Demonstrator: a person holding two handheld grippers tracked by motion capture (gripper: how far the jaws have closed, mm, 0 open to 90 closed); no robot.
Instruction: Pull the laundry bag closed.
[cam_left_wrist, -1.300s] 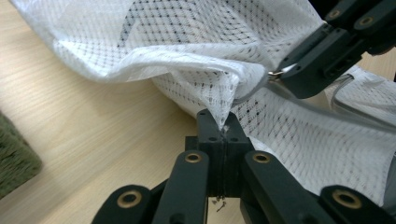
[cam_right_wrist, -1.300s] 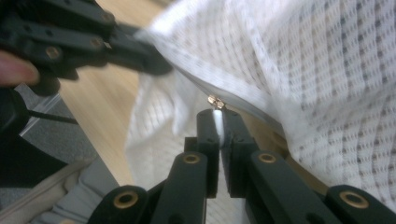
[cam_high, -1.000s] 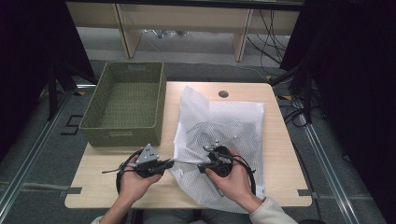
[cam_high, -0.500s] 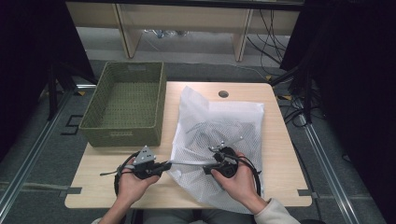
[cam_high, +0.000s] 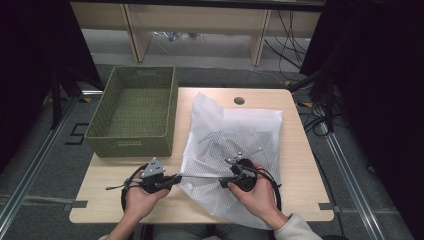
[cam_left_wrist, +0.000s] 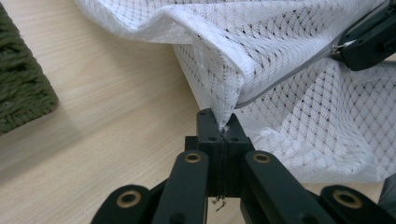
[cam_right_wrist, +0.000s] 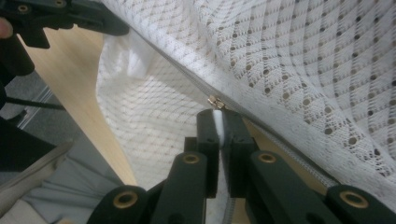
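**Zipping the mesh bag**

My left gripper (cam_left_wrist: 219, 133) has its fingers clamped on the corner of the white mesh laundry bag (cam_high: 235, 150), which lies on the wooden bench (cam_high: 100, 200). My right gripper (cam_right_wrist: 218, 122) pinches the small metal zipper pull (cam_right_wrist: 215, 102) along the grey zipper line stretched between both hands. The bag is soft, light and floppy, so I judge it needs tension from both ends. Dark items show dimly through the mesh. Beyond my left fingers, the green woven basket (cam_high: 107, 137) holds nothing.

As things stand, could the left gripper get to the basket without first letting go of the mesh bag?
Probably not. The left gripper is shut on a corner of the mesh bag, and the right gripper holds the zipper pull, so the bag is taut between them. The basket is close, with bare table between.
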